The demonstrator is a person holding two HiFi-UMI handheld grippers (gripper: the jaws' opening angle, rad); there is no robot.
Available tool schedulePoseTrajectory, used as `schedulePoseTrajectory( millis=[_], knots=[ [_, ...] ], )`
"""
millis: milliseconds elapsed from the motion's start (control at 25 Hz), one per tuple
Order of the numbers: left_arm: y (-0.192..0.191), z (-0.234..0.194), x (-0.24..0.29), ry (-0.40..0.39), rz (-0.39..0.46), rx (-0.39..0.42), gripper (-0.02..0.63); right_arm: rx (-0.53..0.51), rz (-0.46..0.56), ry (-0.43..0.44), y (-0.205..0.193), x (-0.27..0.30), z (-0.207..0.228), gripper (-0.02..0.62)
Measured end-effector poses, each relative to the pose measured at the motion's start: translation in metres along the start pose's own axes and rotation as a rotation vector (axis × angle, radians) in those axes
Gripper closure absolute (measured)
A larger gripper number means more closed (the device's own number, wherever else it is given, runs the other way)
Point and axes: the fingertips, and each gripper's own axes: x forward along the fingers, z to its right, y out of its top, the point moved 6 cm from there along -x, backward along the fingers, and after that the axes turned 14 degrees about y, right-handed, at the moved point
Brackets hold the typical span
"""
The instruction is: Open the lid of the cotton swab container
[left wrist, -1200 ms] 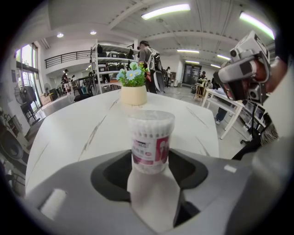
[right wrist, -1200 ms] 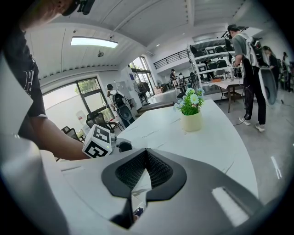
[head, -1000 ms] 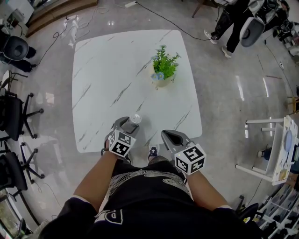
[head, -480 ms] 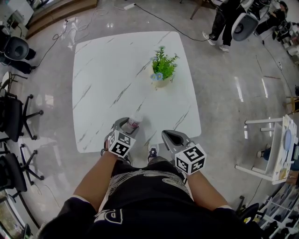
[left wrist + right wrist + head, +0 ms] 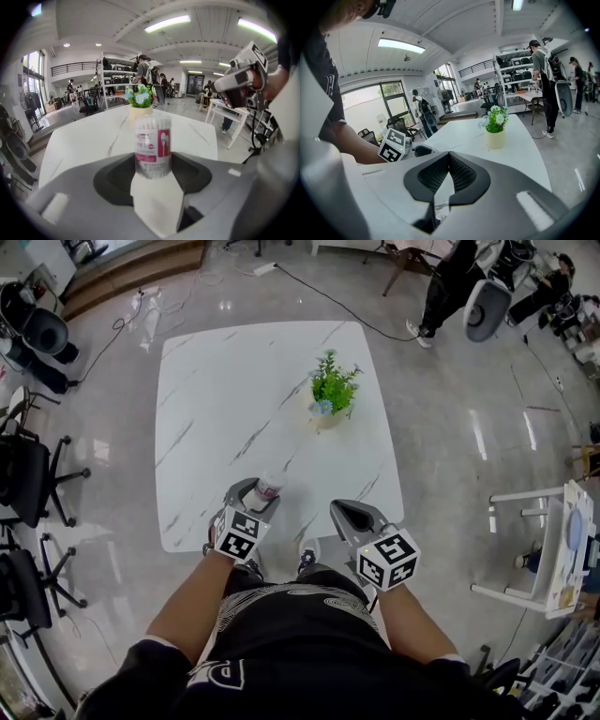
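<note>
since a second ago the container [image 5: 268, 488] has gone from standing straight near the front edge of the table [image 5: 216, 399] to leaning back toward me. the table itself has slid a little in my view because my head shifted.

my left tongs [image 5: 255, 495] are clamped on the container. in the left gripper view the pads press its lower sides, and the label and the lid [image 5: 153, 120] stand clear above them. i can't tell whether its base is off the table. the lid is on and looks untouched, so i judge the opening hasn't begun.

my right tongs [image 5: 349, 517] hang just off the table edge, well apart from the container. they are clenched on nothing, and the two pads meet in the right gripper view. the plant [image 5: 331, 390] sits far back and is out of the way.

to do this well i'd keep the left grip low and firm, so the body can't spin or slip. i'd open the right tongs and bring them across to the lid's rim only, not the body. a gentle pull or twist seems best, since a hard one could fling swabs out or squeeze the thin plastic. the container should stay over the table in case it drops.
</note>
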Motion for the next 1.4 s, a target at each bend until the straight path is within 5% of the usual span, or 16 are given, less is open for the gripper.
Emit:
schedulePoseTrajectory(
  millis=[600, 1400],
  knots=[
    [0.077, -0.069, -0.082, 0.09, 0.307, -0.115, 0.313, -0.128, 0.112, 0.02, 0.075, 0.01, -0.03, 0.595],
    [0.104, -0.104, -0.158, 0.106, 0.558, -0.197, 0.313, -0.23, 0.126, 0.088, 0.118, 0.025, -0.067, 0.595]
  ],
)
